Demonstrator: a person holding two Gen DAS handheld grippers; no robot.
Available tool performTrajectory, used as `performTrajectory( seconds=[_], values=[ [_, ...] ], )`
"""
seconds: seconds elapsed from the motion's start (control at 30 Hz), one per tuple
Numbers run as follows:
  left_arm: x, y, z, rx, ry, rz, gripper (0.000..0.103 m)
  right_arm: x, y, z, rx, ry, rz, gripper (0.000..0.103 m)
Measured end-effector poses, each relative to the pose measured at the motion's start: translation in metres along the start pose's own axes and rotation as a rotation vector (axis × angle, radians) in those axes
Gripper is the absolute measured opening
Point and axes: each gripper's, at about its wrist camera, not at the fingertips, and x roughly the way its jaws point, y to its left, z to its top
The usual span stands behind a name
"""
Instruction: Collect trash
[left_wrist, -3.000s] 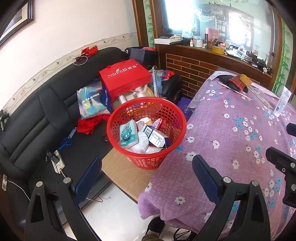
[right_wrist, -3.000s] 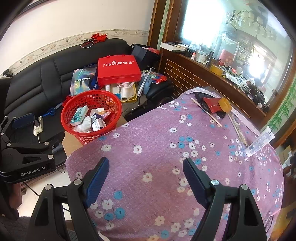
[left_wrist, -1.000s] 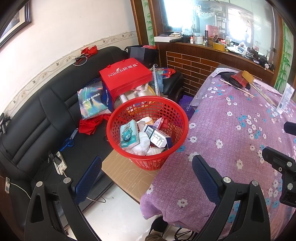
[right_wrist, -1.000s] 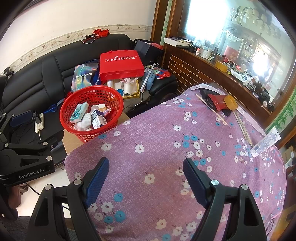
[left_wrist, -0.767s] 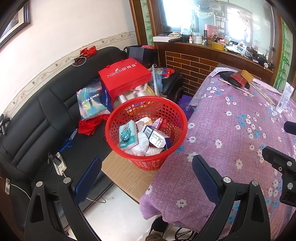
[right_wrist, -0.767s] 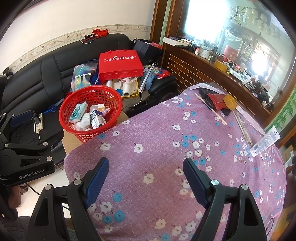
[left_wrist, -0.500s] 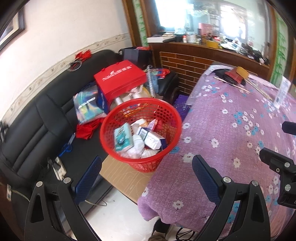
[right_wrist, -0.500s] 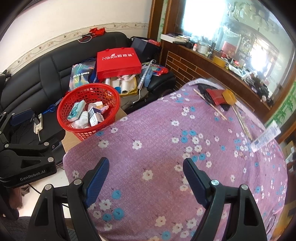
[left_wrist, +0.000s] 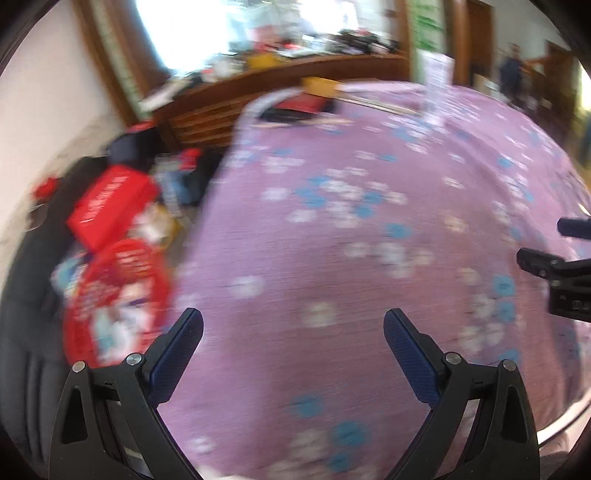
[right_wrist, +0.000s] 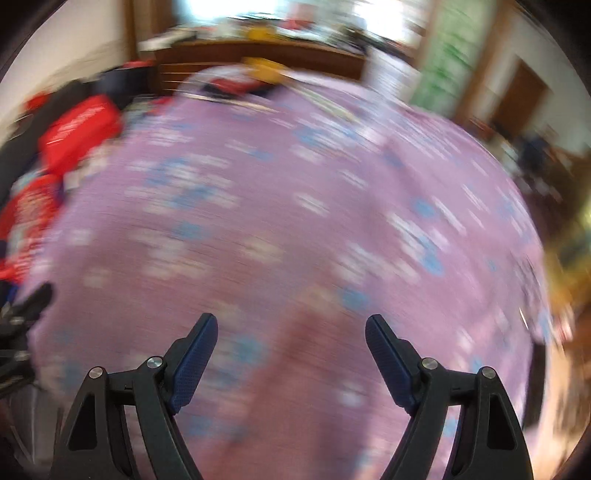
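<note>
At far left of the left wrist view, the red basket (left_wrist: 114, 299) sits off the table edge, already holding packets and wrappers, though blur hides what they are. Just beyond it a red box (left_wrist: 110, 205) lies on the dark sofa (left_wrist: 22, 325). Rightward, the purple flowered tablecloth (left_wrist: 351, 240) fills the middle of both views, and no loose trash shows on the near cloth. The left gripper (left_wrist: 293, 336) has its jaws spread wide with nothing between them. The right gripper (right_wrist: 291, 343) likewise stands wide and empty over bare cloth. At the far edge of the table lie the remaining items: a red and dark bundle (right_wrist: 231, 85), a yellow piece (right_wrist: 266, 68) and thin sticks, too smeared to identify. Judgement: these lie ahead of both grippers and slightly left of centre, with the basket on the left hand's side, so the left hand looks nearer for any deposit.
</note>
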Motion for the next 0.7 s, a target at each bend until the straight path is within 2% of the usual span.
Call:
performTrajectory(
  seconds=[0.1, 0.27, 0.43, 0.57, 0.63, 0.7],
  values=[
    [0.021, -0.044, 0.012, 0.044, 0.014, -0.078, 0.098, 0.022, -0.050, -0.023, 0.122, 0.028, -0.076, 0.086],
    [0.059, -0.092, 0.027, 0.040, 0.046, -0.126, 0.098, 0.046, -0.077, -0.033, 0.188, 0.014, -0.097, 0.086],
    [0.081, -0.114, 0.034, 0.035, 0.061, -0.107, 0.098, 0.058, -0.079, -0.017, 0.176, -0.050, -0.110, 0.093],
    [0.094, -0.115, 0.046, -0.003, 0.076, -0.186, 0.098, 0.073, -0.090, -0.005, 0.230, -0.068, -0.099, 0.103],
    [0.098, -0.114, 0.048, -0.012, 0.067, -0.198, 0.103, 0.080, -0.094, 0.000, 0.258, -0.088, -0.077, 0.103],
    [0.099, -0.115, 0.048, -0.003, 0.048, -0.204, 0.103, 0.085, -0.097, 0.002, 0.288, -0.094, -0.052, 0.103]
  ],
)
